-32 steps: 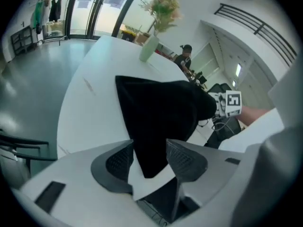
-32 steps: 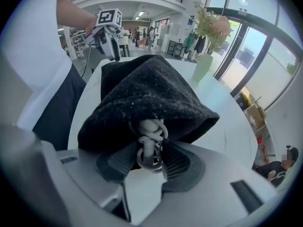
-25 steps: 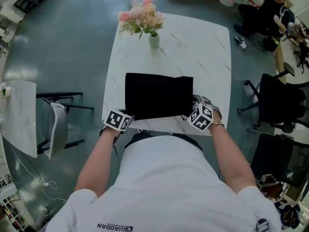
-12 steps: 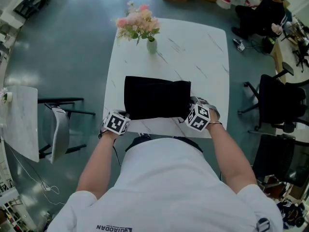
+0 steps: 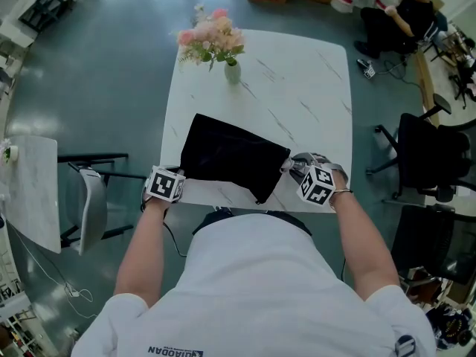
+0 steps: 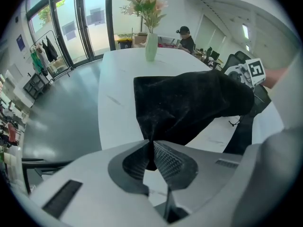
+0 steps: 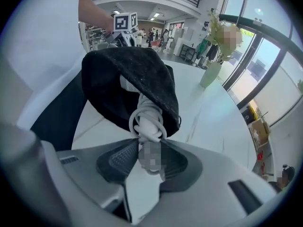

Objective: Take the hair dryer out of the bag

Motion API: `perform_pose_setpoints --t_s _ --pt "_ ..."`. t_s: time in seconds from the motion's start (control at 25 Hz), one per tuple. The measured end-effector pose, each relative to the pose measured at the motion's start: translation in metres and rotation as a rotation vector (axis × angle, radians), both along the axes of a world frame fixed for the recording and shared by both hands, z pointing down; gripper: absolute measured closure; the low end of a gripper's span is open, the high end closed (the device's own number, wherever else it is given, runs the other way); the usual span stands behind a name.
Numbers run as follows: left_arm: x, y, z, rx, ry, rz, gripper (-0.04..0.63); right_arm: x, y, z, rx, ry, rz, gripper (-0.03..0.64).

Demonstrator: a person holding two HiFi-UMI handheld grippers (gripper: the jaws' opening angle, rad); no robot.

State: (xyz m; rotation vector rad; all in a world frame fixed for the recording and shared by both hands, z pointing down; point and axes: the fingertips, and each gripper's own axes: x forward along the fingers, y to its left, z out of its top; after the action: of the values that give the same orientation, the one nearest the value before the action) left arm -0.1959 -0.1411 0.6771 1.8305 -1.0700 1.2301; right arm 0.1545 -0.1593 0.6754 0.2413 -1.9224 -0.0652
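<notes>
A black cloth bag [image 5: 227, 158] lies askew on the white table [image 5: 297, 80]. My left gripper [image 5: 181, 178] is at the bag's near left corner. In the left gripper view its jaws [image 6: 151, 148] are shut on a pinch of the bag's fabric [image 6: 189, 105], having closed within the last second. My right gripper [image 5: 294, 168] is at the bag's mouth on the right. There the hair dryer's white coiled cord [image 7: 147, 119] sticks out of the bag [image 7: 128, 79]. The right gripper [image 7: 149, 152] has just been closing, and its pads press on the cord's end. The dryer's body stays hidden inside.
A vase of pink flowers [image 5: 232, 67] stands at the table's far left. A grey chair [image 5: 89, 199] and a second table [image 5: 30, 184] are to the left, black office chairs [image 5: 431, 155] to the right. A person [image 5: 401, 13] sits at the far right.
My left gripper has shut on the bag's near left corner and pulled it left, skewing the bag. The right gripper has stayed at the bag's mouth.
</notes>
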Motion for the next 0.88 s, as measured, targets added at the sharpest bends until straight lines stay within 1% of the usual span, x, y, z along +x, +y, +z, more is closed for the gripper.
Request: perform_pose_setpoints --t_s 0.12,0.2,0.32,0.36,0.44,0.52,0.6,0.68,0.8,0.88 --pt "0.001 0.000 -0.001 0.001 0.021 -0.006 0.557 0.008 0.002 0.001 0.004 0.007 0.012 0.459" --pt "0.005 -0.002 -0.007 0.019 0.061 -0.010 0.546 0.009 0.003 0.002 0.005 0.003 0.028 0.459" --pt "0.015 -0.010 -0.023 0.041 0.137 0.017 0.457 0.008 0.004 0.002 -0.008 -0.001 0.058 0.450" --pt "0.019 -0.012 -0.030 0.040 0.155 0.034 0.446 0.007 0.006 0.002 -0.017 -0.004 0.065 0.433" --pt "0.026 -0.017 -0.043 0.035 0.179 0.073 0.439 0.006 0.008 -0.002 -0.021 -0.015 0.077 0.376" --pt "0.034 -0.025 -0.054 0.042 0.187 0.110 0.433 0.006 0.007 -0.011 0.000 -0.036 0.098 0.370" --pt "0.045 -0.035 -0.065 0.066 0.180 0.158 0.431 0.004 0.004 -0.021 0.018 -0.063 0.120 0.370" --pt "0.058 -0.043 -0.073 0.082 0.149 0.234 0.431 -0.002 0.004 -0.025 0.013 -0.074 0.124 0.370" --pt "0.069 -0.044 -0.080 0.066 0.058 0.364 0.431 -0.008 0.005 -0.021 -0.014 -0.059 0.130 0.371" --pt "0.065 -0.042 -0.083 0.057 0.009 0.404 0.431 -0.010 0.005 -0.018 -0.023 -0.059 0.149 0.371"
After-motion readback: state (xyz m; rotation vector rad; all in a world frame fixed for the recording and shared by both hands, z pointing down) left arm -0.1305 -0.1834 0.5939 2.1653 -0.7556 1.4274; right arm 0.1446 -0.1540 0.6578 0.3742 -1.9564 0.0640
